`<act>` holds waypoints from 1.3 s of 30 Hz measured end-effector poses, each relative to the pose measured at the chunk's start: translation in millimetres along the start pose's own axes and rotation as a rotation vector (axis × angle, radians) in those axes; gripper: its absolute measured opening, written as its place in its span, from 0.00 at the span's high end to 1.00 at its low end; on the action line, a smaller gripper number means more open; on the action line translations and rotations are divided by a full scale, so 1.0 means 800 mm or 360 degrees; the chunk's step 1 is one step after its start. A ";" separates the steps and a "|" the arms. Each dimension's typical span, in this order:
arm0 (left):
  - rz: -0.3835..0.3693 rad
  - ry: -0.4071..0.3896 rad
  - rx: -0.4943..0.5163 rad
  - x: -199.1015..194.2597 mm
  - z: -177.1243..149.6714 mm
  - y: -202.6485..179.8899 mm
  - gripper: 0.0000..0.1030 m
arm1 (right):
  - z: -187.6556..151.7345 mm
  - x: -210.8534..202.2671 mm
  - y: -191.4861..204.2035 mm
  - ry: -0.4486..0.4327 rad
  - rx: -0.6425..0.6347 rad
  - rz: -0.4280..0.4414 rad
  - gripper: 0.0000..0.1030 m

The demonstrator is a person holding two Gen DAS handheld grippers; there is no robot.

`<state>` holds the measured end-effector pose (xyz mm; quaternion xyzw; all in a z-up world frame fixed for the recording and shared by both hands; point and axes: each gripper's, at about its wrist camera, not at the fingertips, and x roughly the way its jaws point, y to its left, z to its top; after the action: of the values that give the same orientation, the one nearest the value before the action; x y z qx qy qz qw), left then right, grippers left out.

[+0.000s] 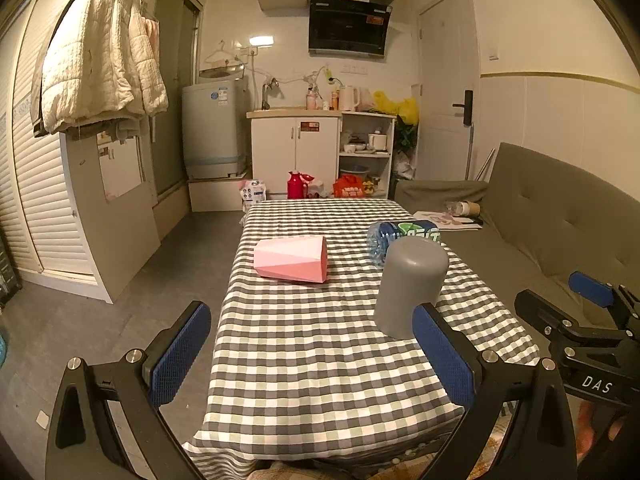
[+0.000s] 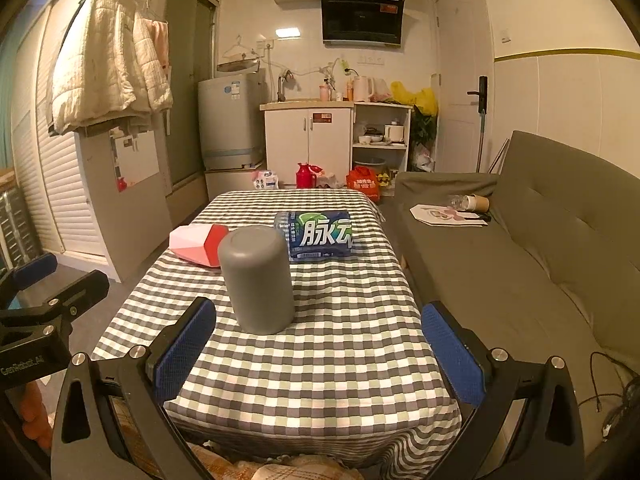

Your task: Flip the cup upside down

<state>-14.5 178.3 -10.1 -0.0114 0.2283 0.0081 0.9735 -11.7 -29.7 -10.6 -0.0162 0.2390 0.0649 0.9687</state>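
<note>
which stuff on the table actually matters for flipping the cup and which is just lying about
Part of the job:
- grey cup, standing mouth down, closed end up
- left tongs, open and empty
- right tongs, open and empty

Lying about:
- pink faceted cup, on its side
- blue drink bottle, on its side behind the grey cup
- checked tablecloth

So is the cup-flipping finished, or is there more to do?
It looks done: the grey cup stands on the checked tablecloth with its closed base up and its mouth down. Nothing is in hand; the left gripper and right gripper are both open, held back from the cup. The pink cup lies on its side, so it may be left.
</note>
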 end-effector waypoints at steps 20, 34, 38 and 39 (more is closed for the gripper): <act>0.0004 0.0003 -0.0005 -0.002 0.000 0.004 0.00 | -0.001 0.001 0.001 0.0013 0.0001 -0.0008 0.00; 0.0003 0.0002 -0.0006 -0.001 0.001 0.003 0.00 | -0.002 0.004 0.000 0.0021 0.0006 -0.0008 0.00; 0.0004 0.0006 -0.0007 -0.001 0.000 0.002 0.00 | -0.003 0.005 0.000 0.0024 0.0010 -0.0007 0.00; 0.0004 0.0005 -0.0006 0.000 0.000 0.003 0.00 | -0.003 0.005 -0.001 0.0024 0.0011 -0.0006 0.00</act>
<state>-14.9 180.6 -10.1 -0.0129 0.2299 0.0098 0.9731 -9.3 -29.9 -14.5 -0.0137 0.2464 0.0620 0.9671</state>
